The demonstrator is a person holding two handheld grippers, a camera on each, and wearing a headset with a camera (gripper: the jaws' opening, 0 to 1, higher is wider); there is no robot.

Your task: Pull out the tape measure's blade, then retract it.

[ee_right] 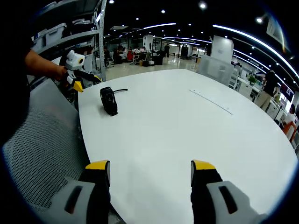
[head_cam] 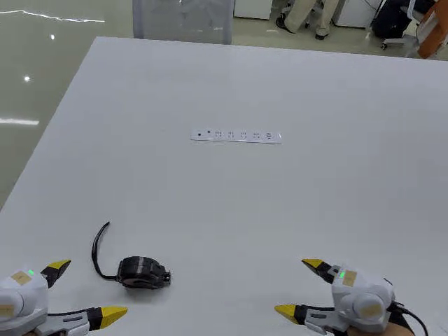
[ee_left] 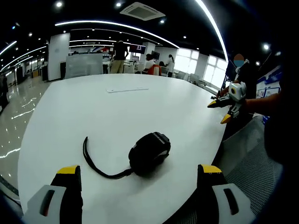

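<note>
A broad white worktop (head_cam: pixel 280 196) carries everything. At its near edge the left hand-held gripper (head_cam: pixel 87 289) and the right hand-held gripper (head_cam: pixel 297 286) are well apart, each with its yellow-tipped jaws spread wide and grasping nothing. A flat white socket strip (head_cam: pixel 236 135) lies farther back near the middle. The black tape measure (head_cam: pixel 143 272) rests on the worktop just ahead of the left hand-held gripper, untouched, with its thin black strap (head_cam: pixel 96 245) curling off to the left.
</note>
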